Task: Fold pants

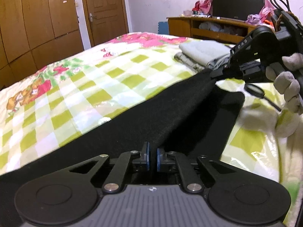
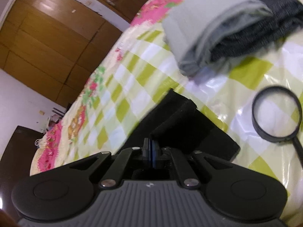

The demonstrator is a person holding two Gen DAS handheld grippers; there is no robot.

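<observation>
Left wrist view shows the black soft-fabric pants (image 1: 155,111) stretched as a dark band across the bed's green-and-white checked bedspread (image 1: 79,87), one edge running up to the right tool (image 1: 217,73), which pinches a corner of it while a grey-gloved hand (image 1: 287,87) holds that tool. The left tool (image 1: 152,159) sits nearly shut over the same fabric; its blue pads (image 1: 146,158) appear to clamp the near edge. The cloth looks light, limp and matte, so it should drape and sag between the two holds rather than keep shape; corners and hems are the sensible places to take it, kept taut to avoid wrinkles.

Right wrist view shows the right tool (image 2: 150,151) closed tight on a folded corner of the pants (image 2: 181,124), a layering the other view hides. It also gives a clear look at a black-rimmed round magnifying glass (image 2: 276,113) lying just beside the pants, and the folded grey and dark garments (image 2: 217,26) stacked further off.
</observation>
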